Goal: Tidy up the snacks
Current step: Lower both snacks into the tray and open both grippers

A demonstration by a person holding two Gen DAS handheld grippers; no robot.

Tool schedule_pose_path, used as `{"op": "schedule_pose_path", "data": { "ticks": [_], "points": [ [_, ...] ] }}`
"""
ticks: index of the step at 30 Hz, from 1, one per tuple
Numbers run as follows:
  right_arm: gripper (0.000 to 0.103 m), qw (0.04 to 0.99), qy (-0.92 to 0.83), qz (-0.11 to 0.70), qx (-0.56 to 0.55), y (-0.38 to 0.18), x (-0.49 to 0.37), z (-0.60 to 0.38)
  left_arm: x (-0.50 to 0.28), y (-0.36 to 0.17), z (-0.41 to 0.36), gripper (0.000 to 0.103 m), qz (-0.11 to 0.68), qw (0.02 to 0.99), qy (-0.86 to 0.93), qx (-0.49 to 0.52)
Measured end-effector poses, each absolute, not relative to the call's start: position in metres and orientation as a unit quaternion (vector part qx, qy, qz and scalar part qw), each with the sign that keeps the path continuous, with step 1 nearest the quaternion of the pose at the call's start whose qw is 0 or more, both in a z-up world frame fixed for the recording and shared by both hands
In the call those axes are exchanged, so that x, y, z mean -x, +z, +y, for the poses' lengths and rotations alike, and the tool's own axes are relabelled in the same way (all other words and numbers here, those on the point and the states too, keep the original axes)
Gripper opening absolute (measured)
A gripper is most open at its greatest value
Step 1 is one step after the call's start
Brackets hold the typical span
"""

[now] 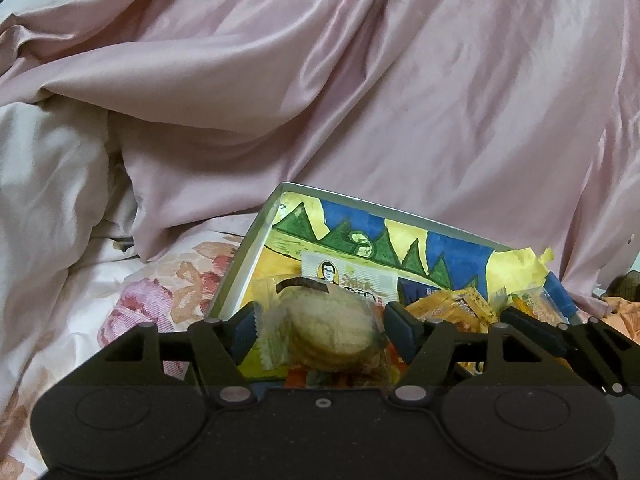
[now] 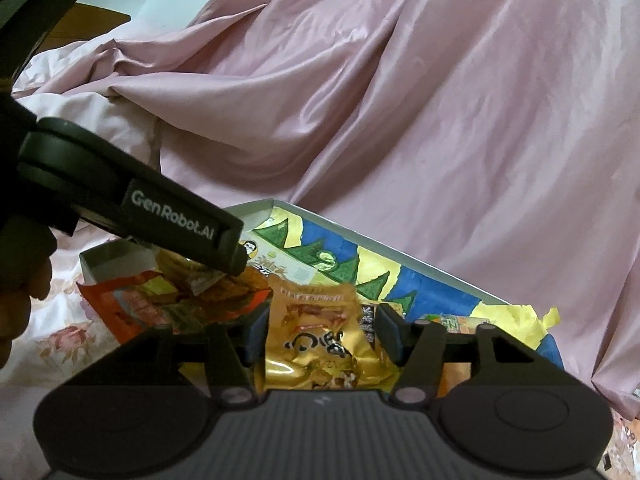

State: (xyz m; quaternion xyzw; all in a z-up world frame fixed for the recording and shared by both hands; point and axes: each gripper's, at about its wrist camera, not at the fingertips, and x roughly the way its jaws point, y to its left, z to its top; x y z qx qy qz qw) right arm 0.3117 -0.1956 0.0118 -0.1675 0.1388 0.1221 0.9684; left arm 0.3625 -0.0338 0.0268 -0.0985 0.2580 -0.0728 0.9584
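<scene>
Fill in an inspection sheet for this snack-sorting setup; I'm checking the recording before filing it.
Surface: bed with floral sheet; nothing rigid under the box.
Job's things: painted box lies tilted on the bedding, holding snack packets. Clear-wrapped round cake sits between the left fingers; golden packet between the right ones, both over the box.
Clutter: orange wrapper spills over the box's near edge; torn yellow paper at its corner.
Grippers: left gripper and right gripper each flank a packet; whether the pads press cannot be told.
Cables: nothing seen.
Surroundings: rumpled pink satin quilt behind the box; white duvet at one side.
</scene>
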Motion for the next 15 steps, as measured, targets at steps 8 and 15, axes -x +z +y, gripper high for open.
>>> {"op": "schedule_pose_path", "data": {
  "ticks": [8, 15],
  "points": [
    [0.08, 0.971, 0.119, 0.131, 0.163, 0.016, -0.308, -0.2, -0.358, 0.035, -0.033, 0.083, 0.248, 0.961, -0.067, 0.103],
    [0.094, 0.974, 0.111, 0.12, 0.154, 0.023, -0.299, -0.205, -0.349, 0.05, -0.029, 0.097, 0.225, 0.966, -0.054, 0.115]
  ]
}}
